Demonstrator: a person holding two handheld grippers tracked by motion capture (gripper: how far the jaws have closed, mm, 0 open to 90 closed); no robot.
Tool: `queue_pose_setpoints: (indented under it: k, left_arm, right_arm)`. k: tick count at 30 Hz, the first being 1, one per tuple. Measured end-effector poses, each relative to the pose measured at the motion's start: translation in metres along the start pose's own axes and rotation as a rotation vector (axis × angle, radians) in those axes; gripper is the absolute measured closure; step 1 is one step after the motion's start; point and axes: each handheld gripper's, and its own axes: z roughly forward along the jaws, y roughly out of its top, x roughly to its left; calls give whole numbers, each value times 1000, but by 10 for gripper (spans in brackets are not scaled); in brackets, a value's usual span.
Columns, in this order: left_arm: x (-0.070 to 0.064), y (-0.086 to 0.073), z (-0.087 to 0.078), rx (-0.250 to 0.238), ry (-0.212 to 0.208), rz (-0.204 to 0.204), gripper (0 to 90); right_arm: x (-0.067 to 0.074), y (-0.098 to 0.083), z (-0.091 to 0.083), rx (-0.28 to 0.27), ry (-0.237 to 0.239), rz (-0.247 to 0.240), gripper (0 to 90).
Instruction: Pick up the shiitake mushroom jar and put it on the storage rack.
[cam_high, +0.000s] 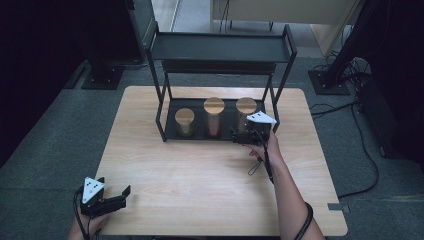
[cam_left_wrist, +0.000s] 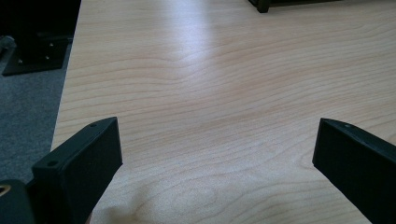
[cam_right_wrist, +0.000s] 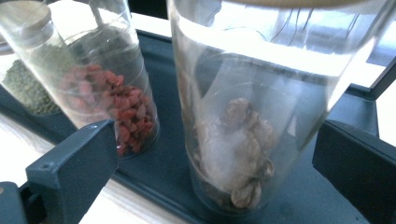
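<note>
Right gripper (cam_high: 248, 134) at right jar (cam_right_wrist: 261, 116), jaws spread wide, gripping nothing.
Forearm stretched from lower right toward frame centre; left gripper (cam_high: 111, 194) lower left on worktop (cam_high: 200, 170), jaws apart, empty.

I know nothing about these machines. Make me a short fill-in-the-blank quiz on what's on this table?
1. The rack's bottom shelf holds ___ glass jars.
2. The middle jar holds ___ berries.
3. The right tool has its jaws ___ around the jar of brown pieces.
4. The left tool hovers over bare ___.

Missing words: three; red; open; table
</note>
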Motion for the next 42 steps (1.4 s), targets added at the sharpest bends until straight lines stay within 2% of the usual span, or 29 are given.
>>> queue_pose_setpoints:
  k: [23,28,42]
  left_arm:
    - [0,0,0,2,-1,2,15]
    - [0,0,0,3,1,3,15]
    - [0,0,1,7,4,2,15]
  right_arm:
    - [5,-30,-15,16,19,-29,0]
    - [2,-38,-19,21,13,-40,0]
    - [-8,-59,-28,33,-3,-12,0]
